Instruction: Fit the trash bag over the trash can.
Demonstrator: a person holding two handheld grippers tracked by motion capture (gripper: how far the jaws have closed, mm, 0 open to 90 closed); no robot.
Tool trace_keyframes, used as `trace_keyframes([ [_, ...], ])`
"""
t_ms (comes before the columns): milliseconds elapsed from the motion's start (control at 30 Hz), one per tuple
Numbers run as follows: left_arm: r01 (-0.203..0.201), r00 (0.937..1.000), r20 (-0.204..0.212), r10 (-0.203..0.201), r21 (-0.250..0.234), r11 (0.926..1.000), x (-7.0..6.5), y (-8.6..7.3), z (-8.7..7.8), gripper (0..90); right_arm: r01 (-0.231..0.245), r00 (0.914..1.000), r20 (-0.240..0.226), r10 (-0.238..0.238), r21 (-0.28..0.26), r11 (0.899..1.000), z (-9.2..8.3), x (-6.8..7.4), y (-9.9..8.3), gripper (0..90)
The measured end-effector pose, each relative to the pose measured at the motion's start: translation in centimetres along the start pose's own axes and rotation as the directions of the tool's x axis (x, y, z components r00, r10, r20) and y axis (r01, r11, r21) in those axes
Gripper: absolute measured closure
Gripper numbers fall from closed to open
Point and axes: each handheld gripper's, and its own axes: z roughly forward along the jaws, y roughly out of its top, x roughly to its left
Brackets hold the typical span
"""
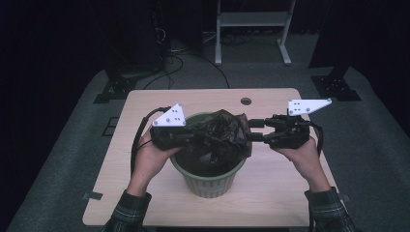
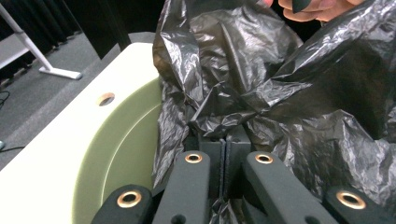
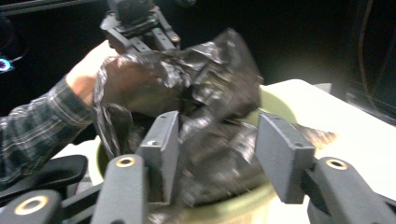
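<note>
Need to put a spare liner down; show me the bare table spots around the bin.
Bare tabletop lies near the front edge beside the green bin, and along the far edge by the round hole. The middle is crowded with the black bag and both hands.

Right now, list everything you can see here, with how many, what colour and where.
bin bag: one, black, crumpled over the bin's mouth
waste bin: one, green, middle of the table
table: one, light wood, with a round hole near its far edge
stand: one, white, on the floor beyond the table
cables: several, black, on the grey floor behind
left hand-held gripper: one, black, jaws shut on the bin bag
right hand-held gripper: one, black, jaws apart around the bag's edge
sleeves: two, plaid, at the near edge
</note>
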Motion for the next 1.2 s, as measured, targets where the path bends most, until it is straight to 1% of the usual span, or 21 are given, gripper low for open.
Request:
trace_keyframes([
  [133,0.005,1.0,-0.008,-0.005,-0.006,1.0,0.0,-0.3,-0.6,89.2,-0.016,0.9995,0.026,0.016,0.009,1.0,0.0,-0.4,-0.4,47.7],
  [200,0.005,0.9999,-0.009,-0.005,-0.01,0.9999,0.1,-0.4,-0.8,89.2,-0.028,0.9994,0.021,0.028,0.008,1.0,0.1,-0.6,-0.5,49.8],
  [233,0.008,0.9999,-0.011,-0.008,-0.012,0.9999,0.1,-0.5,-0.9,89.2,-0.036,0.9992,0.018,0.036,0.008,0.999,0.3,-0.6,-0.5,55.7],
  [267,0.006,0.9999,-0.015,-0.006,-0.01,0.9999,0.1,-0.5,-1.1,89.2,-0.041,0.9991,0.009,0.041,0.018,0.999,0.4,-0.7,-0.6,65.7],
  [300,0.01,0.9998,-0.017,-0.01,-0.014,0.9999,0.1,-0.6,-1.2,89.2,-0.027,0.9995,0.017,0.026,0.03,0.999,0.6,-0.5,-0.6,71.1],
  [333,0.009,0.9997,-0.022,-0.009,-0.017,0.9998,0.2,-0.7,-1.4,89.2,-0.017,0.9993,0.033,0.015,0.043,0.999,0.7,-0.4,-0.6,81.6],
  [367,0.013,0.9994,-0.031,-0.014,-0.019,0.9997,0.2,-0.9,-1.8,89.2,-0.012,0.9995,0.029,0.01,0.057,0.998,0.8,-0.4,-0.7,89.4],
  [400,0.013,0.9992,-0.037,-0.014,-0.022,0.9997,0.2,-1.1,-2.1,89.2,0.005,0.9993,0.036,-0.007,0.066,0.998,0.8,-0.3,-0.8,90.0],
  [467,0.021,0.9985,-0.051,-0.023,-0.025,0.9995,0.3,-1.6,-2.9,89.2,0.002,0.9994,0.035,-0.005,0.076,0.997,0.6,-0.3,-0.9,90.0],
  [500,0.027,0.9981,-0.054,-0.029,-0.03,0.9992,0.3,-1.8,-3.3,89.2,0.005,0.9987,0.05,-0.009,0.076,0.997,0.4,-0.3,-1.0,90.0],
  [600,0.037,0.9972,-0.065,-0.039,-0.031,0.9988,0.4,-2.4,-3.9,89.2,0.001,0.9983,0.059,-0.005,0.067,0.998,-0.2,-0.4,-1.3,90.0],
  [667,0.051,0.9966,-0.063,-0.054,-0.046,0.9976,0.5,-2.8,-4.2,89.2,0.003,0.9982,0.059,-0.006,0.062,0.998,-0.6,-0.4,-1.4,88.9],
  [700,0.052,0.9965,-0.063,-0.055,-0.05,0.9974,0.6,-2.9,-4.3,89.2,0.008,0.9983,0.058,-0.01,0.042,0.999,-0.7,-0.4,-1.4,74.1],
  [733,0.054,0.9964,-0.063,-0.057,-0.051,0.9972,0.6,-2.9,-4.2,89.2,-0.014,0.9989,0.045,0.012,0.03,0.999,-0.8,-0.5,-1.4,70.0],
  [767,0.054,0.9964,-0.063,-0.057,-0.048,0.9974,0.6,-2.9,-4.2,89.2,-0.022,0.9993,0.031,0.021,0.023,0.999,-0.8,-0.6,-1.4,64.7],
  [800,0.053,0.9965,-0.061,-0.056,-0.048,0.9974,0.6,-2.9,-4.1,89.2,-0.027,0.9993,0.028,0.026,0.011,1.0,-0.8,-0.6,-1.3,59.9],
  [833,0.052,0.9967,-0.06,-0.055,-0.045,0.9976,0.6,-2.9,-4.0,89.2,-0.032,0.9992,0.026,0.032,0.004,0.999,-0.7,-0.6,-1.3,59.1],
  [900,0.049,0.9971,-0.056,-0.051,-0.042,0.9979,0.5,-2.7,-3.6,89.2,-0.044,0.999,0.008,0.044,-0.01,0.999,-0.7,-0.4,-1.1,54.2],
  [1033,0.044,0.9977,-0.049,-0.046,-0.032,0.9985,0.4,-2.6,-3.0,89.2,-0.051,0.9987,-0.008,0.05,-0.037,0.998,-1.1,-0.2,-1.0,51.7],
  [1133,0.048,0.9977,-0.046,-0.05,-0.034,0.9983,0.5,-2.6,-2.8,89.2,-0.064,0.9973,-0.04,0.062,-0.046,0.997,-1.2,0.0,-1.0,48.9],
  [1200,0.048,0.9977,-0.047,-0.05,-0.034,0.9983,0.5,-2.6,-2.8,89.2,-0.068,0.9967,-0.048,0.066,-0.042,0.997,-1.1,0.1,-1.1,48.0],
])
